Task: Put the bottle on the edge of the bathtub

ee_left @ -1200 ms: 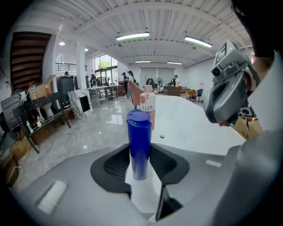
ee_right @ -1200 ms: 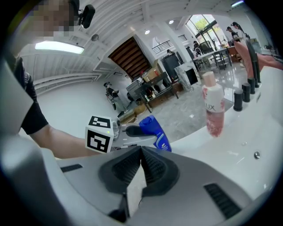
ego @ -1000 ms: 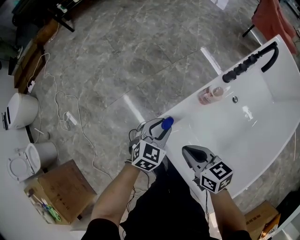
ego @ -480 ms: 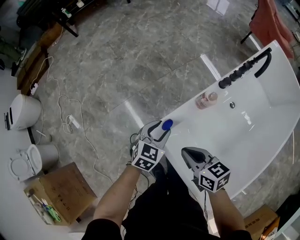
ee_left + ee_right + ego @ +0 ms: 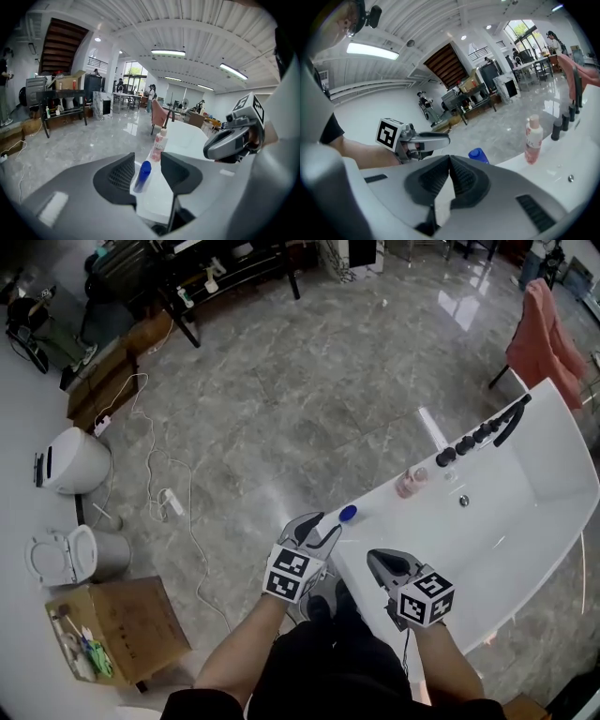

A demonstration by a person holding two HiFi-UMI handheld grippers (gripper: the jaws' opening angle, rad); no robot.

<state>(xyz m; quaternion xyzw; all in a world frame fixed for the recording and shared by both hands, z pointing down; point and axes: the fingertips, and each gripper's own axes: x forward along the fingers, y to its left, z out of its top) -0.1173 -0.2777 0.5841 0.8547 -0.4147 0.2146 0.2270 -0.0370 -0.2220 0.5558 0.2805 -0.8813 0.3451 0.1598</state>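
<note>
- Now my left gripper (image 5: 146, 164) is released: its jaws have just been opening and stand wide apart, pressing on nothing.
- Through the gap between those jaws I see the blue bottle (image 5: 142, 176). It is a little beyond the tips, and neither pad touches it.
- That bottle stands on the white rim of the bathtub (image 5: 380, 521), close to the near end of the rim. In the head view it sits just off my left gripper at about one o'clock.
- My right gripper (image 5: 449, 161) is clenched, its ribbed pads meeting with nothing between them. In the head view it hangs over the bathtub's near edge, at about four o'clock from my left gripper and apart from it.
- In the right gripper view the blue bottle's top shows just past the closed jaws at one o'clock, and my left gripper with its marker cube is at ten o'clock.
- A pink bottle (image 5: 410, 482) with a pale cap stands farther along the same rim, at about two o'clock from the blue bottle and well apart from it.
- Beyond the pink bottle, still toward two o'clock, a row of black tap fittings (image 5: 478, 435) lines the rim.
- On the grey marble floor (image 5: 281, 399), at about nine o'clock from my grippers, lie a white cable (image 5: 173, 504) and a cardboard box (image 5: 117, 624).
</note>
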